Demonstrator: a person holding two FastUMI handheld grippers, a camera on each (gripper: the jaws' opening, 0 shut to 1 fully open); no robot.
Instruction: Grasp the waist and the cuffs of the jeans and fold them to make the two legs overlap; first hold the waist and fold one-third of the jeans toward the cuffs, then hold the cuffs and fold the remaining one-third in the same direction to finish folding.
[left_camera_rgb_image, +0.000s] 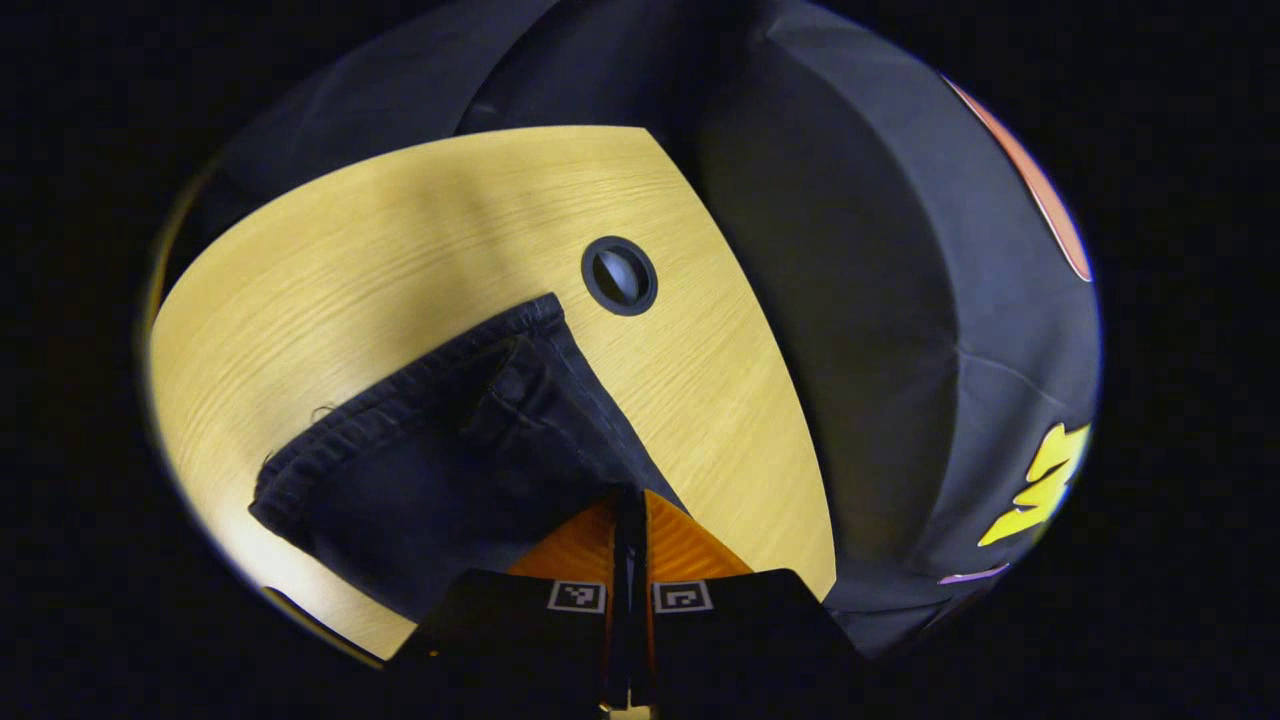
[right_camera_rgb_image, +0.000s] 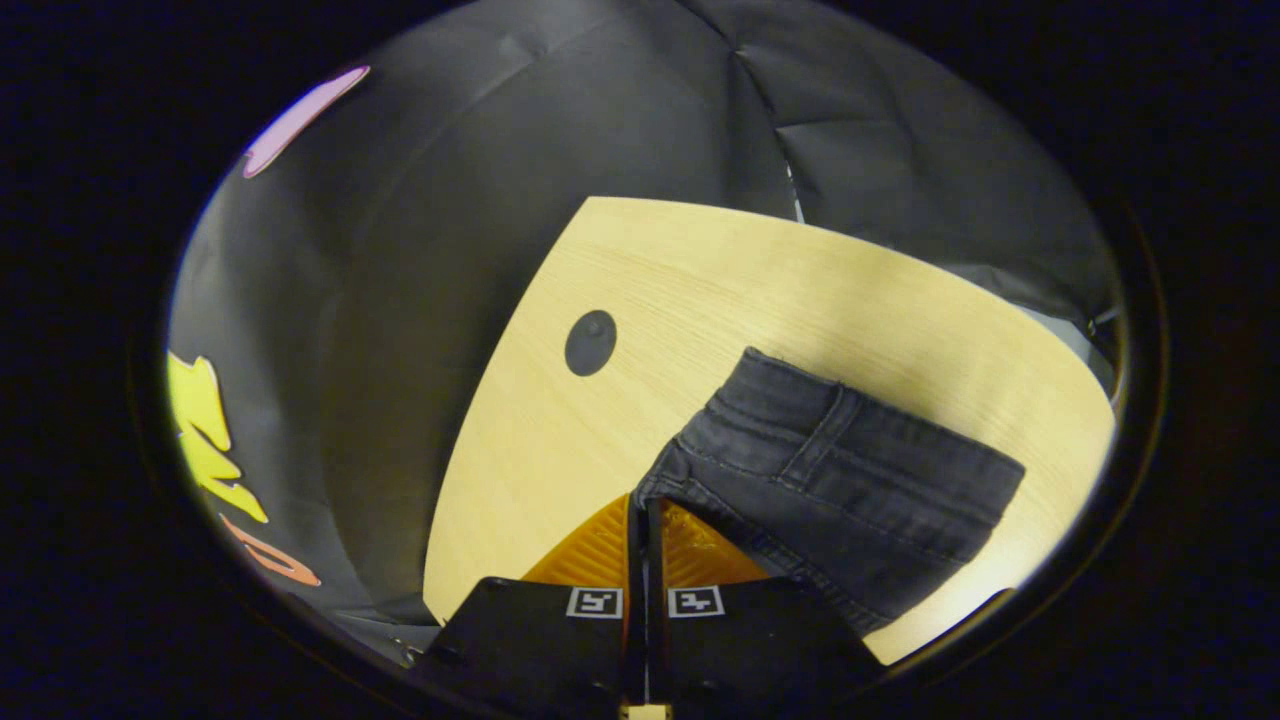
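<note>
The jaws of the left gripper (left_camera_rgb_image: 630, 500) are pressed together on a corner of the jeans (left_camera_rgb_image: 440, 450), and dark denim is pinched between them. In the left gripper view the jeans are seen as black, ribbed fabric with a thick stitched band, hanging over the wooden table (left_camera_rgb_image: 330, 270) just below its round cable hole (left_camera_rgb_image: 619, 275). The jaws of the right gripper (right_camera_rgb_image: 645, 510) are likewise closed on the jeans (right_camera_rgb_image: 850, 480), whose waistband and belt loop are seen right of the hole (right_camera_rgb_image: 590, 342).

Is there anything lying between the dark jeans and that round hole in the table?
Nothing: in the left gripper view, bare wooden table separates the jeans from the hole.
</note>
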